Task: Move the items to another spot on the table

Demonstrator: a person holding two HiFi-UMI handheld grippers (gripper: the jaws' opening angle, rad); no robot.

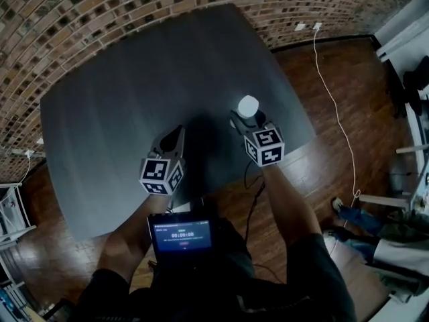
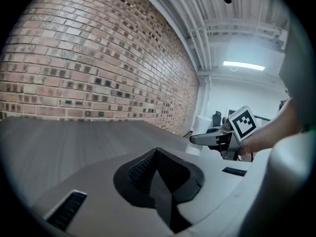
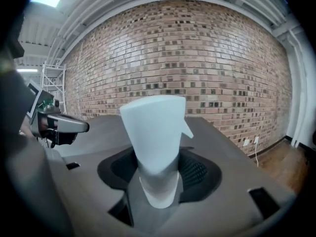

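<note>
White cup sits in the right claw. The pads clamp its narrow lower part from both sides, with the wide rim up and a small lip on one side of the rim. The cup is off the table, over the near right part. It looks low over the surface, but the head view is too steep to be sure. In the right gripper view the cup leans slightly to one side.

Left claw: pads drawn together, nothing between them. It hangs over the near middle of the table, beside the right claw and apart from the cup.

No other item shows on the dark grey top, which runs bare back to the brick wall.

Step, as judged: cup in transit, set-down pending.

What could go wrong:
- The grip is low on a tapered body with the wider part above, so a quick stop or wrist roll could pivot the cup in the pads.
- If the cup is released while it leans, the base lands on its edge and the cup tips over.
- If the pads open before the base touches, the cup drops and may bounce or roll toward the near edge.
- The thin wall may buckle if squeezed harder.
- The idle left claw could knock the cup if it drifts across.
</note>
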